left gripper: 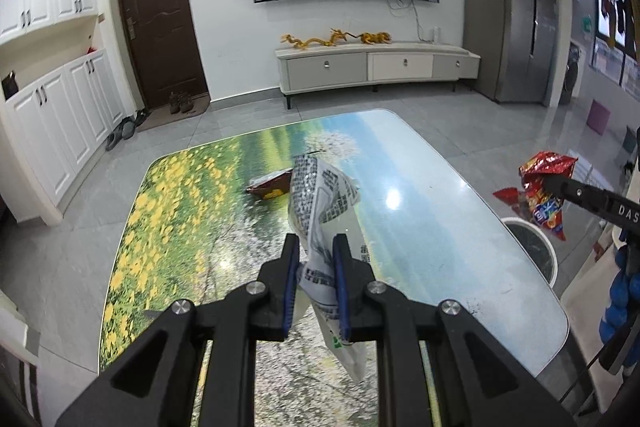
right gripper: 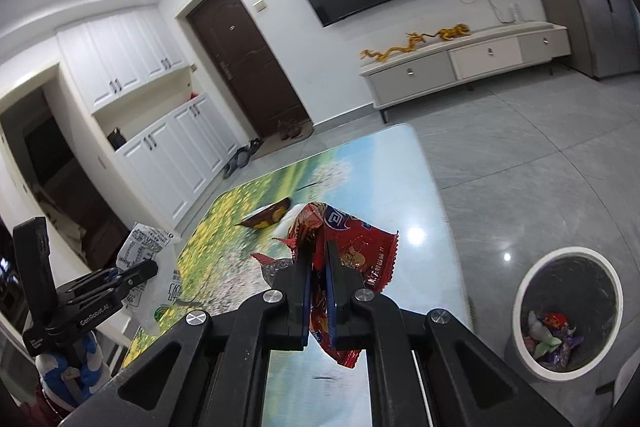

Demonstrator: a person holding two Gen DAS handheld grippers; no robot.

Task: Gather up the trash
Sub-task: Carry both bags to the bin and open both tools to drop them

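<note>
Left gripper (left gripper: 316, 247), frame centre: clamped on white printed wrapper (left gripper: 320, 203) above the table (left gripper: 420, 187). Right gripper (right gripper: 319, 251), frame centre: clamped on red snack wrapper (right gripper: 352, 243). Brown wrapper (left gripper: 270, 185) lies mid-table; white bin (right gripper: 568, 307), lower right, holds trash.

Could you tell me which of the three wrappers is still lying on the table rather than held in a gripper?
The brown wrapper lies alone on the table; the white one and red one are each clamped in a gripper.

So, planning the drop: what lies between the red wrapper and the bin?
In the right wrist view, only bare tabletop and grey floor separate the red wrapper from the bin.
</note>
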